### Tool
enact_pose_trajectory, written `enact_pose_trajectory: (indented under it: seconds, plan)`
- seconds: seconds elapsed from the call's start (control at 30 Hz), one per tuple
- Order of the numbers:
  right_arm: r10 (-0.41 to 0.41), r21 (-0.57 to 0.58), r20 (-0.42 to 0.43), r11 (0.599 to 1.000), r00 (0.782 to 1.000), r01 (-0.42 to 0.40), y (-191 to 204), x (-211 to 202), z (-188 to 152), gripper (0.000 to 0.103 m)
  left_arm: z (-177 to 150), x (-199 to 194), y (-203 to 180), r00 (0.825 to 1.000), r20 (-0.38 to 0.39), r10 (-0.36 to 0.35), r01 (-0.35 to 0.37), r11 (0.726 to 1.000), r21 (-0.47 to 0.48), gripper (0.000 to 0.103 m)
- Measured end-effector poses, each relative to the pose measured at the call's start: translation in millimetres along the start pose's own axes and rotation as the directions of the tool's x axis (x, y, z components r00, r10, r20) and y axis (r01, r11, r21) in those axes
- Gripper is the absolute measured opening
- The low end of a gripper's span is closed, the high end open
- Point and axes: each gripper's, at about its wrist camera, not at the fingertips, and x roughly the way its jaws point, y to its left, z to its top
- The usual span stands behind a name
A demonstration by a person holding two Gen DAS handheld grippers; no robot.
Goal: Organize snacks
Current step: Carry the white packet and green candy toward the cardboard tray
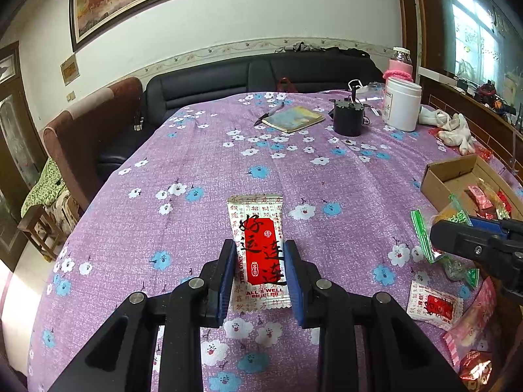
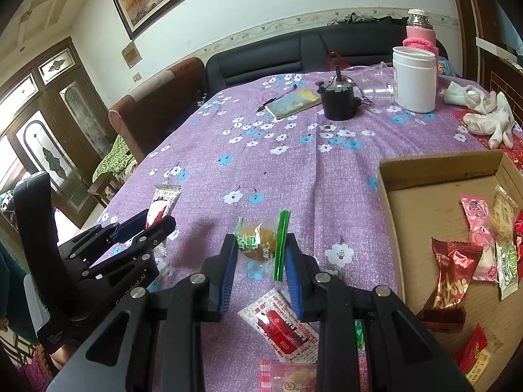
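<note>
A: Snacks lie scattered on the purple flowered tabletop. What has the left hand-held gripper got?

B: A white-and-red packet printed "ALL'S WELL". Its blue pads press both long edges, and the packet stands up between them above the cloth.

A: And the right hand-held gripper?

B: It holds a green-edged clear wrapper with a brown snack inside, the jaws narrowed onto its two sides, just left of the cardboard box.

A: What sits in the box?

B: A pink packet, a dark red foil one, a pale one with green print, and more red ones at the right edge.

A: Anything loose outside it?

B: A second white-and-red packet lies flat under the right hand-held gripper, with a pink checked one nearer the camera.

A: Farther back?

B: A notebook with a pen beside it, a black pot, a white jar and white gloves.
</note>
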Motion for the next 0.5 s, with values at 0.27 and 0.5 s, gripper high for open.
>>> enact_pose_trajectory:
  seconds: [0.27, 0.5]
  plan:
    - [-0.004, 0.025, 0.012, 1.0, 1.0, 0.004, -8, -3, 1, 0.027, -1, -5, -2, 1.0, 0.019, 0.004, -0.004, 1.0, 0.009, 0.031]
    - [0.0, 0.054, 0.022, 0.999, 1.0, -0.001, -15, -8, 3, 0.027, -2, -7, -3, 0.999, 0.031, 0.017, -0.018, 1.0, 0.018, 0.031]
